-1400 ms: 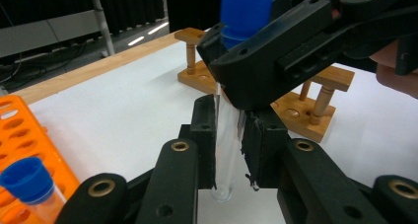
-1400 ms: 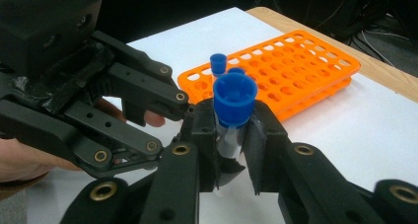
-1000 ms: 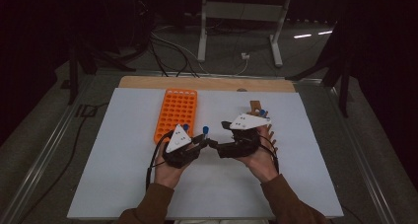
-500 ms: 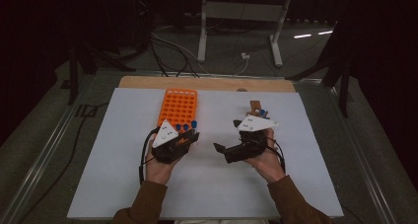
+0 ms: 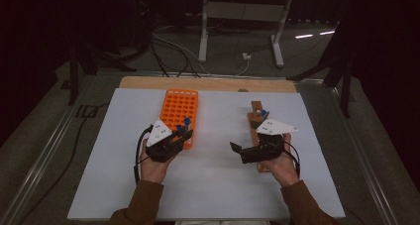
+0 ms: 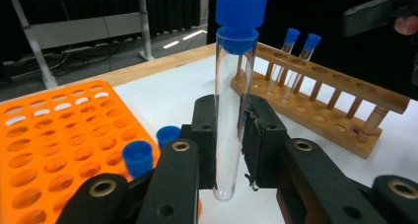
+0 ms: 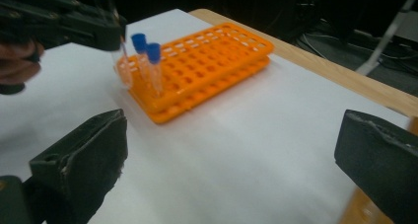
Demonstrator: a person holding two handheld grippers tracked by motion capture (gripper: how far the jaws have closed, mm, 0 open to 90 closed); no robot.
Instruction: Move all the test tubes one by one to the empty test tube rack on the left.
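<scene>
My left gripper [image 5: 184,134] is shut on a clear tube with a blue cap [image 6: 231,86] and holds it upright by the near end of the orange rack [image 5: 181,106]. Two blue-capped tubes [image 7: 148,61] stand in that end of the rack. To the right lies a wooden rack [image 5: 255,107] holding blue-capped tubes [image 6: 300,39]. Beside it my right gripper [image 5: 238,153] points left. Its jaws have just been opening and stand wide, with nothing between the pads [image 7: 84,155].
A white sheet [image 5: 213,185] covers the table, with a wooden strip [image 5: 208,83] along its far edge. Cables and a stand's legs [image 5: 240,17] lie on the dark floor beyond. A cable [image 5: 136,150] trails from my left gripper.
The two grippers were close together at mid-table and have parted. The left one carried the tube leftward to the orange rack. The right one drew back to the right with its jaws opened.
</scene>
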